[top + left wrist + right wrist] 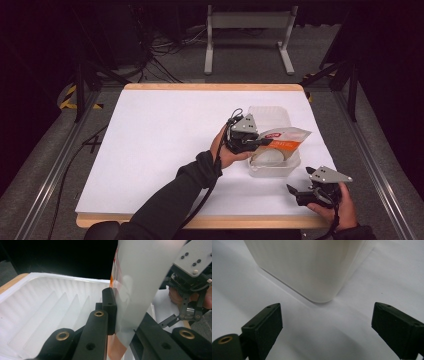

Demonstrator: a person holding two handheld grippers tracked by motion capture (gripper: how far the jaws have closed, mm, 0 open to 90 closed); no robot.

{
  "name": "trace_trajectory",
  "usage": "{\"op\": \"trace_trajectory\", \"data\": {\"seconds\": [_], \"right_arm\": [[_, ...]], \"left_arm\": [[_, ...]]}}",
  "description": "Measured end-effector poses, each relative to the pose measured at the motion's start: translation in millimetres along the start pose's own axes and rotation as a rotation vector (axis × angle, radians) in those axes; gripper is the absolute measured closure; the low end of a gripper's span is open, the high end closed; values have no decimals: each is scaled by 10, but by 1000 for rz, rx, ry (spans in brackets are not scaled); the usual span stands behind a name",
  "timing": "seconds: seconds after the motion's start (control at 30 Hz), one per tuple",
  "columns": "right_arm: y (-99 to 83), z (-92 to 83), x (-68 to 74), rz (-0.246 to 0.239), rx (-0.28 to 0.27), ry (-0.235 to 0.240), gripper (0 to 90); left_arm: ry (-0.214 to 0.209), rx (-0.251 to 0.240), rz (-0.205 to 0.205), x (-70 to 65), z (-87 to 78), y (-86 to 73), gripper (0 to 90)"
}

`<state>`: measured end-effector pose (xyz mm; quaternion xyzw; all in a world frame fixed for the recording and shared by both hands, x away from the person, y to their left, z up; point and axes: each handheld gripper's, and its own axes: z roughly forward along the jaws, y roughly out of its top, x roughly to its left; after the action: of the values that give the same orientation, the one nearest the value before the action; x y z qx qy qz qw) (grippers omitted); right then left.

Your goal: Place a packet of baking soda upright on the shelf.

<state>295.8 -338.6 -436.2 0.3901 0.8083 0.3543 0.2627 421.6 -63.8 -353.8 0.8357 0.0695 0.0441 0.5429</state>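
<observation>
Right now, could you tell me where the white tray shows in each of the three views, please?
High view: the tray sits right of centre, under the pouch held by the left tool.
Left gripper view: its ribbed inside fills the left.
Right gripper view: its corner, top centre.
Shared landmark: the white table.

Worktop [165, 140]: rectangular, covered by a white sheet, pale wood edge showing along far and near sides. One item sits directly on it: a translucent white plastic container [272, 170], right of centre, near the right edge, ribbed inside walls, rounded corners. In the right gripper view its near corner [322, 290] rests flat on the white surface.
</observation>
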Motion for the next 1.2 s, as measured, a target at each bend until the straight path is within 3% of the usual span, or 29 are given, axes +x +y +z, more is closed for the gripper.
{"op": "trace_trajectory", "data": {"seconds": [0.5, 0.67, 0.73, 0.9, 0.93, 1.0, 1.07, 1.2], "right_arm": [[19, -50, -40, 25, -42, -33, 120], [36, -27, -38, 14, -38, -19, 125], [46, -12, -42, 11, -35, -14, 126], [77, 29, -37, 1, -35, -8, 126], [77, 29, -37, 1, -35, -8, 126], [83, 39, -33, -5, -33, -3, 126], [82, 35, -29, -6, -34, -1, 126], [81, 26, -32, -3, -37, 1, 125]], "left_arm": [[15, -3, 21, -53, -137, 28, 820], [15, -29, 15, -85, -204, 3, 706], [37, -20, 33, -105, -233, 0, 622], [101, -7, 60, -161, -300, -19, 507], [101, -7, 60, -161, -300, -19, 446], [147, 18, 78, -178, -324, -39, 405], [152, 30, 72, -171, -375, -87, 338], [155, 46, 68, -164, -444, -160, 290]]}}
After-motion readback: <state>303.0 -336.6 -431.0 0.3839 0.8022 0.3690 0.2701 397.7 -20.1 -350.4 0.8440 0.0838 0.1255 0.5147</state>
